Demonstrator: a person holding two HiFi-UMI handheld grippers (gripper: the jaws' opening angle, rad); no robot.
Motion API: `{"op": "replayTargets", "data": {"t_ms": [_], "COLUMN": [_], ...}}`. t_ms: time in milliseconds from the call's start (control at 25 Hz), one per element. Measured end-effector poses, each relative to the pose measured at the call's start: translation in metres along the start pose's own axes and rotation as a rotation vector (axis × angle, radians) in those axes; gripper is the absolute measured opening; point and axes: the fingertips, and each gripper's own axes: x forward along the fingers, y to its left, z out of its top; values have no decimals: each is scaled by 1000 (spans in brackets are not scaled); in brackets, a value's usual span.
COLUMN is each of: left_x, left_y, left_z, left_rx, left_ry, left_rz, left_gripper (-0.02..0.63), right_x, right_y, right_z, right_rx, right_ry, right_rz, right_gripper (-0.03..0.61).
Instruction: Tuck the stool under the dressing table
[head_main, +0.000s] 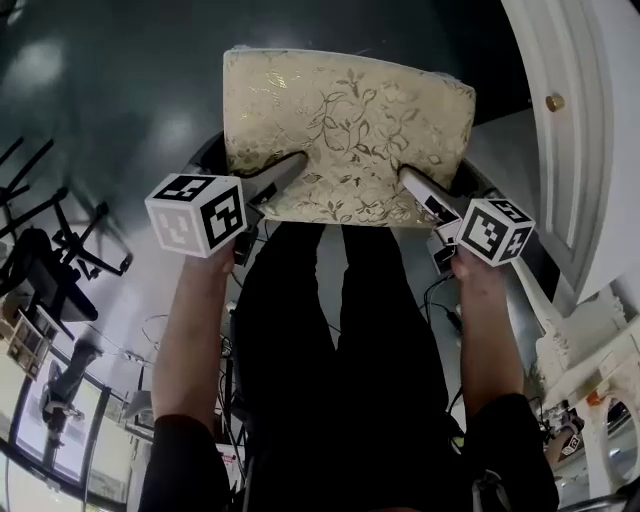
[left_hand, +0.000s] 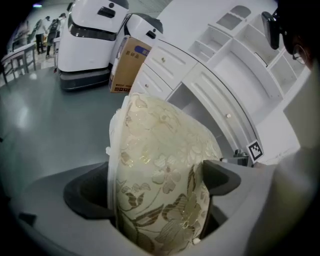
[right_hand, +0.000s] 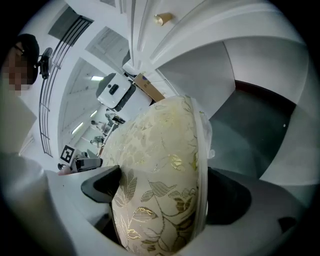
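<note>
Left gripper (head_main: 283, 172) and right gripper (head_main: 418, 188) each clamp the near edge of the stool (head_main: 350, 120), whose padded seat looks soft and slip-prone.

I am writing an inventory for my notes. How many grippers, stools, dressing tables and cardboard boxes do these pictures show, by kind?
Stools: 1, the stool with a floral cushion
Grippers: 2, the left gripper and the right gripper, each shut on the stool
Dressing tables: 1, the white dressing table
Cardboard boxes: 1, the cardboard box
Total: 5
</note>
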Motion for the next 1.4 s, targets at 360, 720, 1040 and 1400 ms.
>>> {"op": "replayTargets", "data": {"t_ms": [360, 720, 1040, 1400], "left_x": [6, 5, 9, 11], "left_y": [6, 8, -3, -2], "left_z": [-15, -24, -2, -7], "left_rx": [-59, -125, -1, -32], "left_ry": [-81, -107, -28, -45], "left_rz": [8, 18, -5, -50], "left_gripper": [565, 563, 564, 563], "right_x": [6, 13, -2, -6], "right_y": [-7, -5, -9, -4], "right_z": [5, 15, 4, 8], "right_rx": [-83, -117, -3, -36], "right_ry": [2, 70, -33, -43], "right_rz": [19, 37, 14, -3], "right_gripper": [515, 515, 515, 514]}}
